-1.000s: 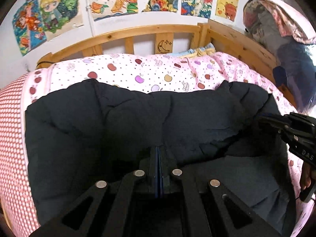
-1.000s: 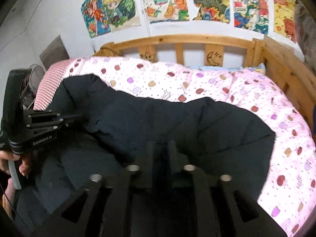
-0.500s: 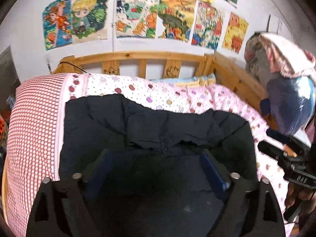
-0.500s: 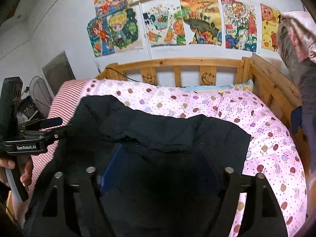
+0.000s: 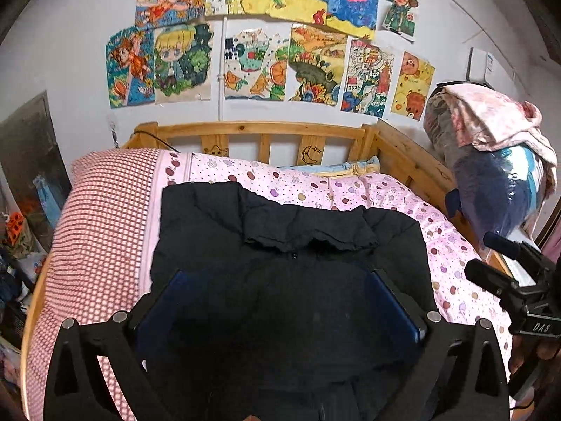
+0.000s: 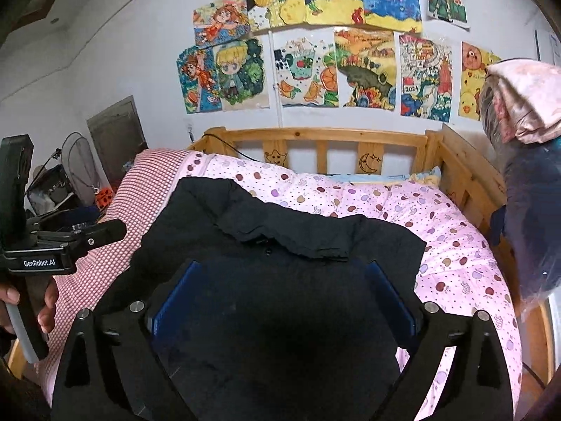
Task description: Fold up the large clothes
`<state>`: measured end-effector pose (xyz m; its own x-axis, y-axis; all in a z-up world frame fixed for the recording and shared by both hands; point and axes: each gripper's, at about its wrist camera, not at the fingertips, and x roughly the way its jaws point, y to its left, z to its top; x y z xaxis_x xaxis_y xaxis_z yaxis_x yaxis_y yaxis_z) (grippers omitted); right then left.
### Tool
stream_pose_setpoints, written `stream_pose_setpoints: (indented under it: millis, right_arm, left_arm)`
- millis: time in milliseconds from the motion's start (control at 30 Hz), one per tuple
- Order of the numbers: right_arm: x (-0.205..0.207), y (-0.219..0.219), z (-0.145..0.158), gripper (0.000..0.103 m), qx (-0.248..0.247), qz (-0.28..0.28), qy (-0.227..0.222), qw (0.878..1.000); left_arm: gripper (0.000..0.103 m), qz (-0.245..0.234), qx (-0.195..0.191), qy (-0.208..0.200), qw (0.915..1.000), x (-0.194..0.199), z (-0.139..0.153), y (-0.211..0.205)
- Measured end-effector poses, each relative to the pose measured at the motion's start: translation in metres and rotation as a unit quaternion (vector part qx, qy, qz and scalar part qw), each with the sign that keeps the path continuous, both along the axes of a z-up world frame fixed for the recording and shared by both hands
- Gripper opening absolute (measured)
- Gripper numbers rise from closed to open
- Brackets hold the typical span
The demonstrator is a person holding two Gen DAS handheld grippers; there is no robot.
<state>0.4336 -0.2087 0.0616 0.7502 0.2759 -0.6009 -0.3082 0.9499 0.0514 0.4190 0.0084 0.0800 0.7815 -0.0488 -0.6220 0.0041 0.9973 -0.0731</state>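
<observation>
Left gripper (image 5: 277, 301) and right gripper (image 6: 280, 298) gape above black jacket (image 5: 280, 245)

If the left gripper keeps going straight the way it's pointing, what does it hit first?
Most likely the black jacket spread on the pink quilt; the open left gripper points right at it, though depth is unclear.

Wooden-railed bed (image 5: 403, 154), covered by pink spotted quilt (image 5: 350, 189). Black jacket (image 5: 287, 245) spread flat directly ahead of left gripper (image 5: 277, 301), checked quilt section (image 5: 105, 217) to its left.
</observation>
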Motion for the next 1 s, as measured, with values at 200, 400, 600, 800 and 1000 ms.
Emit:
stream_pose_setpoints:
  millis: [200, 400, 600, 800, 1000]
  right_arm:
    - [-0.040, 0.003, 0.007, 0.093, -0.003, 0.007, -0.005, 1.000]
    - [-0.080, 0.007, 0.009, 0.093, -0.011, 0.015, -0.012, 1.000]
    - [-0.120, 0.008, 0.010, 0.093, -0.016, 0.018, -0.021, 0.999]
    - [-0.151, 0.007, 0.005, 0.094, -0.009, 0.016, -0.016, 1.000]
    - [-0.183, 0.007, -0.009, 0.094, -0.013, 0.015, -0.010, 1.000]
  left_arm:
    - [0.103, 0.002, 0.016, -0.020, 0.9997, -0.046, 0.007, -0.003]
    - [0.103, -0.010, 0.026, -0.037, 0.9989, -0.090, 0.004, -0.008]
    - [0.103, -0.014, 0.027, -0.051, 0.9983, -0.126, -0.001, -0.009]
    - [0.103, -0.017, 0.025, -0.059, 0.9978, -0.158, -0.006, -0.008]
    - [0.103, -0.038, 0.053, -0.065, 0.9957, -0.188, -0.012, -0.008]
